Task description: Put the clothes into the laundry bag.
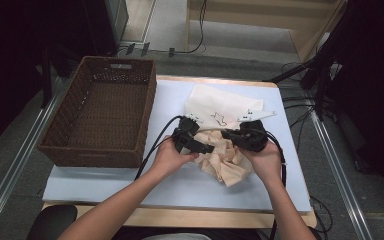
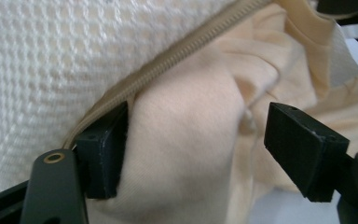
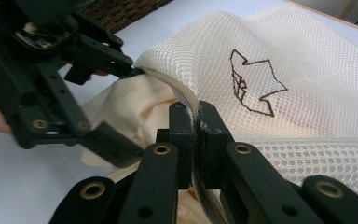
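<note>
- right now the right claw is pressed together on the zipper edge of the white mesh laundry bag, holding the mouth up off the desk.
- the left claw is spread wide around a bulge of the cream garment, one jaw tucked right under the zipper tape, the other standing clear of the fabric.
- in the high view the garment lies crumpled on the desk between the two hands, partly under the bag's opening, with the bag stretching away toward the far edge.
- risk one: the left claw could close on zipper tape and cloth together, since that one jaw sits touching both; then the garment won't feed in, it just drags the bag.
- risk two: the right claw's hold looks narrow, only on the zipper strip; a hard shove from the left could pull it free and let the mouth flop shut.
- risk three: most of the garment seems to be outside; pushing one bunched lump may jam the opening, so smaller bites look safer.
- risk four: the claws work very near each other, and a hurried move could knock them together.
- the wicker basket stands well apart on the left, no trouble there.
</note>
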Demonstrator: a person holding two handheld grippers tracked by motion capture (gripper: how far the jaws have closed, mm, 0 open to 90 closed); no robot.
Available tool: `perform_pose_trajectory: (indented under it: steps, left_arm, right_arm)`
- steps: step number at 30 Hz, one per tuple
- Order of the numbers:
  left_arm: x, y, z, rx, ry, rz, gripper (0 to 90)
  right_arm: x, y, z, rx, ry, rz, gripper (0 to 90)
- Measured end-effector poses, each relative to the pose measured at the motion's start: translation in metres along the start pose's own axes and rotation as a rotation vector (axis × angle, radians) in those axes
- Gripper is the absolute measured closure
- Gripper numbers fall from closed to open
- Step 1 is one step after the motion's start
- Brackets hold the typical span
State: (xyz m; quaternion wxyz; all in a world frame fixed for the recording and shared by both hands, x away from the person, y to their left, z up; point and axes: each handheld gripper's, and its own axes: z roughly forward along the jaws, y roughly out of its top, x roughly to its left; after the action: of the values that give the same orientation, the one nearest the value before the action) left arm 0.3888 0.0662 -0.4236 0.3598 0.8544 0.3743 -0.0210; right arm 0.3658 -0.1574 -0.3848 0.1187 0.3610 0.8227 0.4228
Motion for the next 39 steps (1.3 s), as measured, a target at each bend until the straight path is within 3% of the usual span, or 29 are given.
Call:
perform_pose_trajectory:
  steps: [9,15,22,27,31,35,39]
  left_arm:
    - [-0.005,-0.013,-0.032,-0.044,-0.025,0.009,24.9]
    - [-0.012,-0.026,-0.043,-0.045,-0.008,0.042,26.4]
    - [-0.009,-0.04,-0.059,-0.04,-0.001,0.037,28.9]
    - [-0.008,-0.055,-0.056,-0.026,-0.015,0.035,43.0]
    - [-0.006,-0.064,-0.041,-0.004,-0.032,0.042,61.8]
    - [-0.004,-0.063,-0.028,0.003,-0.008,0.044,76.2]
    - [-0.001,-0.057,-0.016,0.022,-0.029,0.043,88.2]
  right_arm:
    - [-0.001,-0.001,-0.001,-0.002,-0.003,0.004,87.5]
    - [-0.001,-0.001,-0.001,-0.004,-0.005,0.007,87.4]
    - [-0.003,-0.002,-0.003,-0.008,-0.006,0.011,87.5]
    - [-0.003,-0.002,-0.003,-0.008,-0.005,0.014,87.4]
    - [-0.003,-0.002,-0.004,-0.011,-0.006,0.015,87.4]
    - [-0.003,-0.001,-0.003,-0.013,-0.004,0.017,87.5]
    - [-0.003,-0.001,-0.003,-0.012,-0.002,0.017,87.5]
